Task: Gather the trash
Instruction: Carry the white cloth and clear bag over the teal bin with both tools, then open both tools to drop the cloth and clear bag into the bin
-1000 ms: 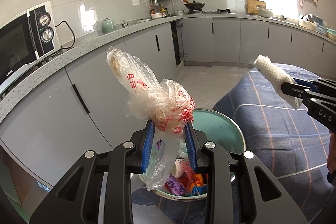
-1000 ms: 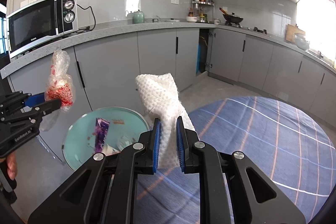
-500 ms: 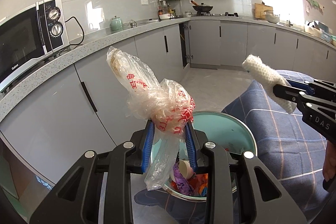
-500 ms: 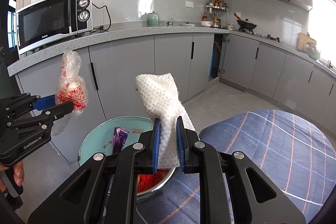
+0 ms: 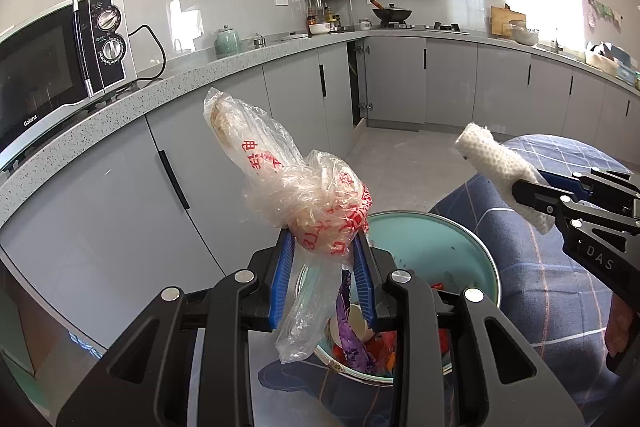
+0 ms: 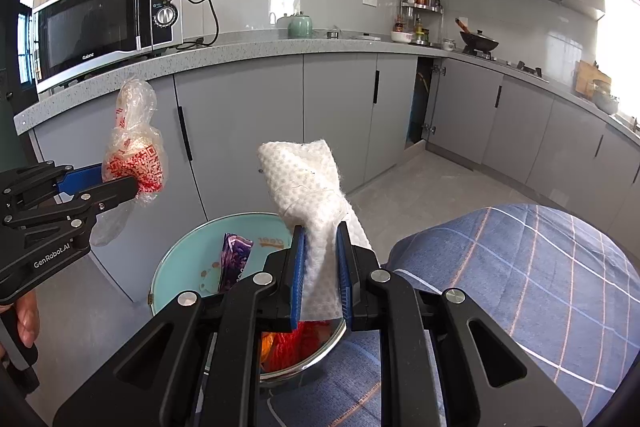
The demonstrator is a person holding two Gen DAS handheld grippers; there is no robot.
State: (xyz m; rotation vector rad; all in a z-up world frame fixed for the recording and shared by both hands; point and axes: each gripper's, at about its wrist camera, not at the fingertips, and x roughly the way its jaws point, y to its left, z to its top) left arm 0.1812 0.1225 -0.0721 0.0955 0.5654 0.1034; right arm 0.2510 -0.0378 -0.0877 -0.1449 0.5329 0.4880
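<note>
My left gripper [image 5: 323, 247] is shut on a knotted clear plastic bag [image 5: 288, 183] with red print, held upright above the open trash bin [image 5: 432, 251]. In the right wrist view the same plastic bag [image 6: 134, 151] hangs at the left in the left gripper [image 6: 134, 183]. My right gripper [image 6: 320, 233] is shut on a crumpled white paper towel [image 6: 308, 183], just over the bin's [image 6: 192, 267] near rim. From the left wrist view the paper towel [image 5: 500, 167] and right gripper [image 5: 520, 189] are at the right. Coloured wrappers lie inside the bin.
Grey kitchen cabinets [image 6: 240, 131] stand right behind the bin, with a microwave [image 6: 104, 23] on the counter above. A table with a blue checked cloth [image 6: 520, 279] lies to the right. A person's hand [image 6: 26, 319] holds the left gripper's handle.
Both grippers have shifted sideways with their loads, so the bin now sits more directly under them and the microwave shows further in. Neither grip has changed.
</note>
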